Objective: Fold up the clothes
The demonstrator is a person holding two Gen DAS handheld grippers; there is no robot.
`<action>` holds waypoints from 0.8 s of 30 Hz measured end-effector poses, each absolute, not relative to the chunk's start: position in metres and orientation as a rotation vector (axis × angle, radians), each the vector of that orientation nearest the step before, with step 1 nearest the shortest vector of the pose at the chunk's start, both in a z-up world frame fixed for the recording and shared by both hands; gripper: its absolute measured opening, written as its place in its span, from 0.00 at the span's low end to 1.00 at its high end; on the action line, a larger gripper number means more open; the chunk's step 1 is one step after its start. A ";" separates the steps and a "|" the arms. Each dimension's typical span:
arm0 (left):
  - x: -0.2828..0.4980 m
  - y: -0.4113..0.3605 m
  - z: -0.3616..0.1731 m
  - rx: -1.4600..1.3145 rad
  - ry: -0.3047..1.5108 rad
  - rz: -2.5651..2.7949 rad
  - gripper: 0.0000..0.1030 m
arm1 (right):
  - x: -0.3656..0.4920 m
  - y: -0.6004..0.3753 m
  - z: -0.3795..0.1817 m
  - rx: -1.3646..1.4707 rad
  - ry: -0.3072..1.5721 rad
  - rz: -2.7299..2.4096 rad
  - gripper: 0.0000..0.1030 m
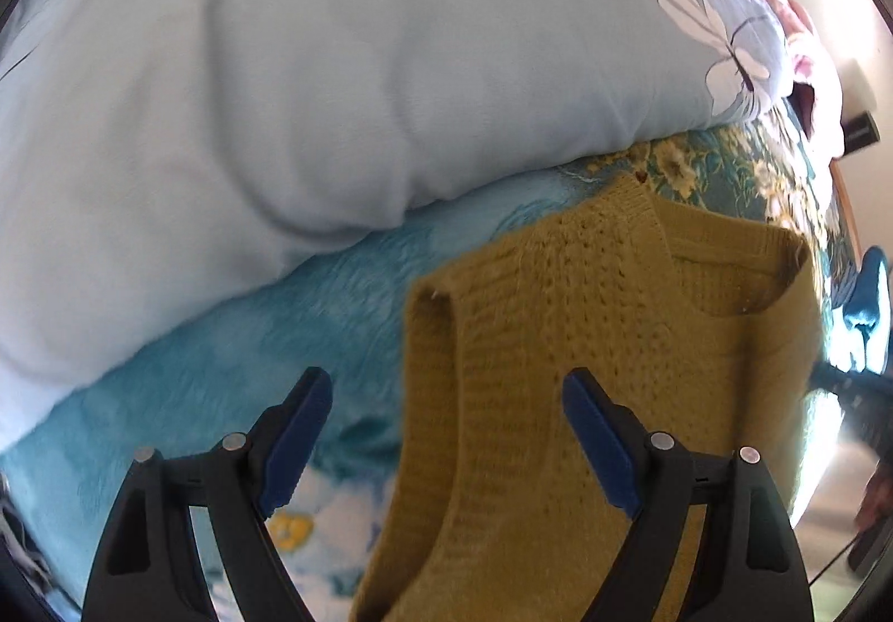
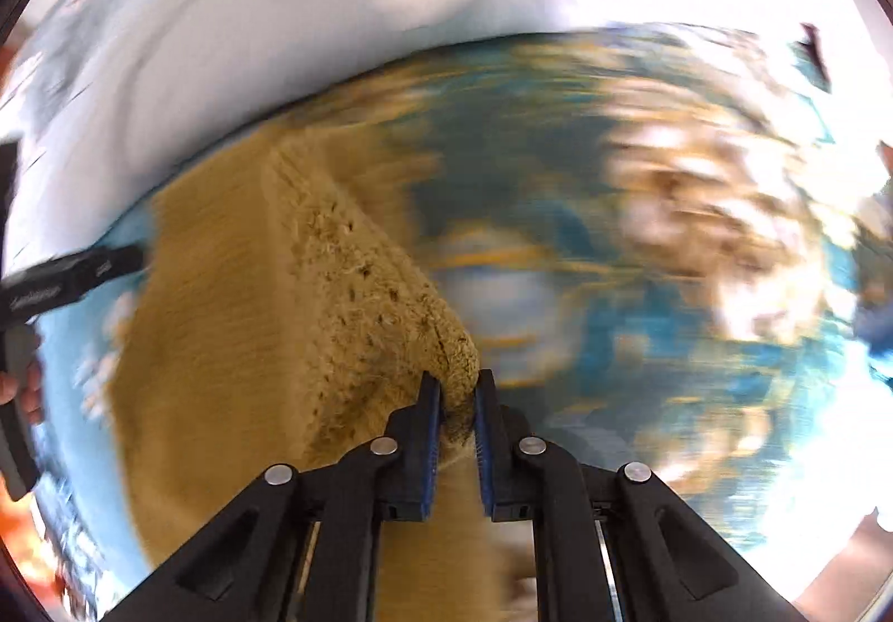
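Observation:
A mustard-yellow knitted sweater [image 1: 586,343] lies on a teal flowered blanket [image 1: 234,376], its neckline toward the upper right. In the left wrist view my left gripper [image 1: 446,387] hangs open just above the sweater's left edge, blue pads wide apart with nothing pressed between them. The right wrist view is blurred by motion. There my right gripper [image 2: 457,393] is shut on a lifted fold of the sweater [image 2: 346,287], the knit pinched between its blue pads.
A big pale blue pillow [image 1: 279,92] with a white flower print lies along the far side of the blanket [image 2: 642,231]. The other gripper's black handle and a hand [image 2: 33,287] show at the left edge. Bright floor lies to the right.

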State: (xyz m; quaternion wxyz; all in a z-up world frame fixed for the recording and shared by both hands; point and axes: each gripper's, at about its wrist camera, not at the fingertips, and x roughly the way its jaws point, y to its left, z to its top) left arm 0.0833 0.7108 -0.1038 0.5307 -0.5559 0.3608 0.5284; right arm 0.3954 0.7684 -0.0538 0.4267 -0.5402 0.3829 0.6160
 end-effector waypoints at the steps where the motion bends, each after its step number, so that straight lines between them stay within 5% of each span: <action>1: 0.084 0.715 -0.107 -1.326 0.866 1.252 0.83 | 0.411 0.775 -0.055 -1.339 0.952 1.503 0.11; 14: 0.081 0.741 -0.118 -1.318 0.847 1.123 0.78 | 0.445 0.799 -0.070 -1.327 0.928 1.458 0.11; 18: 0.080 0.740 -0.115 -1.359 0.803 1.081 0.56 | 0.449 0.796 -0.069 -1.320 0.929 1.462 0.11; 21: 0.087 0.735 -0.116 -1.348 0.843 1.079 0.49 | 0.454 0.791 -0.065 -1.305 0.940 1.467 0.11; 24: 0.090 0.728 -0.111 -1.359 0.825 1.100 0.16 | 0.459 0.784 -0.058 -1.298 0.942 1.475 0.12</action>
